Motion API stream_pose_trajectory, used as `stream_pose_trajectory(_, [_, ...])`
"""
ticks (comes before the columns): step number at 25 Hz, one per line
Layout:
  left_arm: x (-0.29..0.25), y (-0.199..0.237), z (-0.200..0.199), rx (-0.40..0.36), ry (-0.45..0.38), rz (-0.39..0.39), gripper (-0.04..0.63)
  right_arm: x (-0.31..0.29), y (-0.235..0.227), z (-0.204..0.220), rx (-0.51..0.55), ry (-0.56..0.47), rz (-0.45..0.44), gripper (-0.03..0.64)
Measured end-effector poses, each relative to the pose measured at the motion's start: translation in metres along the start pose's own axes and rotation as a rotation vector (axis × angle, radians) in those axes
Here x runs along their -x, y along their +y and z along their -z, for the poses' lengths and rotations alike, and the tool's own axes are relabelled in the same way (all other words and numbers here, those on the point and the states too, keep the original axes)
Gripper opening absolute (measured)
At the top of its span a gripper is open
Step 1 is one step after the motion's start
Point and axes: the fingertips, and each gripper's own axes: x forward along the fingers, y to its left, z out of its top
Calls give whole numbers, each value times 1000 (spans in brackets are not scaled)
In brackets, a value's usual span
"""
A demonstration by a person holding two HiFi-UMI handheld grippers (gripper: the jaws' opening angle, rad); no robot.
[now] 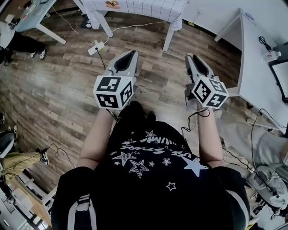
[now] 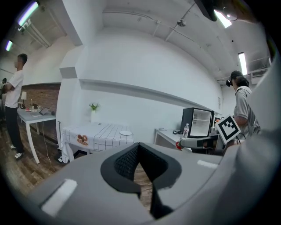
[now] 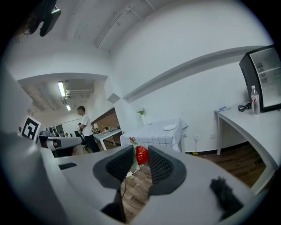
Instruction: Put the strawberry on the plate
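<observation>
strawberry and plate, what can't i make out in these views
- Strawberry: right gripper view, lower part hidden by the pads; head view, unseen between the right gripper jaws.
- Plate: both gripper views, too small for detail; head view, the table runs off the top edge, no plate shown.

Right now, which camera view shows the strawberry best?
The right gripper view: the strawberry shows large and red between the jaws of the right gripper, which grip it. The head view does not show it. The left gripper view gives only a tiny red spot at that gripper's tip.
</observation>
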Motion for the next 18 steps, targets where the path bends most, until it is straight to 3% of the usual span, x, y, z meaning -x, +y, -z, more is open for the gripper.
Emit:
stream_pose_trajectory(9, [-53,17,-3,-9,10,34,8,-35,-20,-5,6,22,23,114])
stream_pose_trajectory(18, [-127,54,-31,-8,8,93,8,-105,-45,-38,11,26,67,114])
